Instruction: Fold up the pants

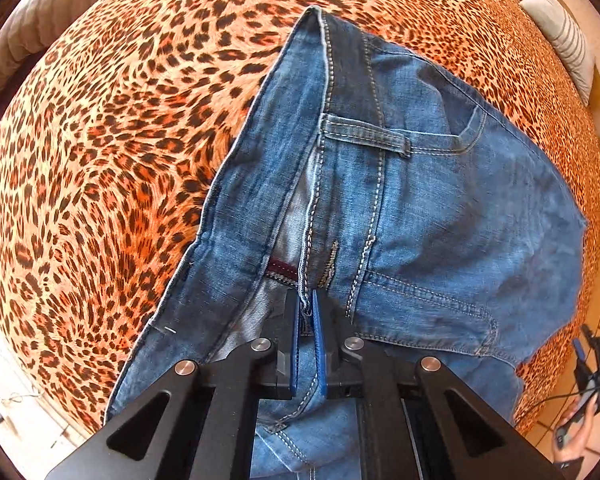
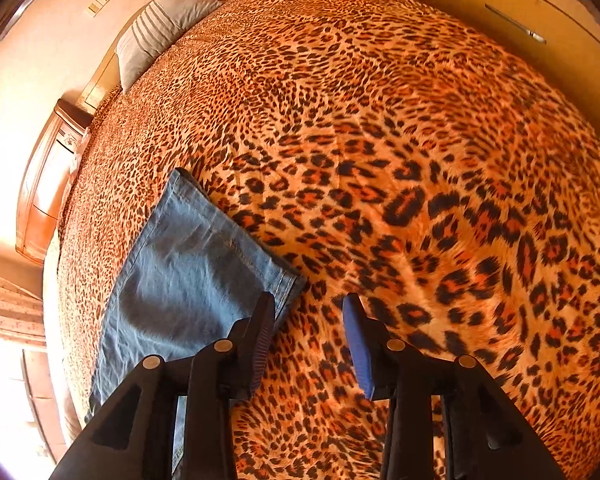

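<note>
Left gripper (image 1: 307, 312) is pinching the waistband of the blue denim jeans (image 1: 400, 200) on the leopard-print bedspread (image 1: 100, 160), while the right gripper (image 2: 309, 312), jaws apart, hovers just right of the leg hem, legs stretching leftward.

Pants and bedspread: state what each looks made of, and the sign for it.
Pants: blue denim, matte and faded, judging by the pale contrast stitching, belt loop and pocket seams; the left tongs pinch the waistband. Bedspread: leopard-print fabric, seemingly soft and slightly plush, since the spots look fuzzy-edged; the exact fibre cannot be told.
</note>
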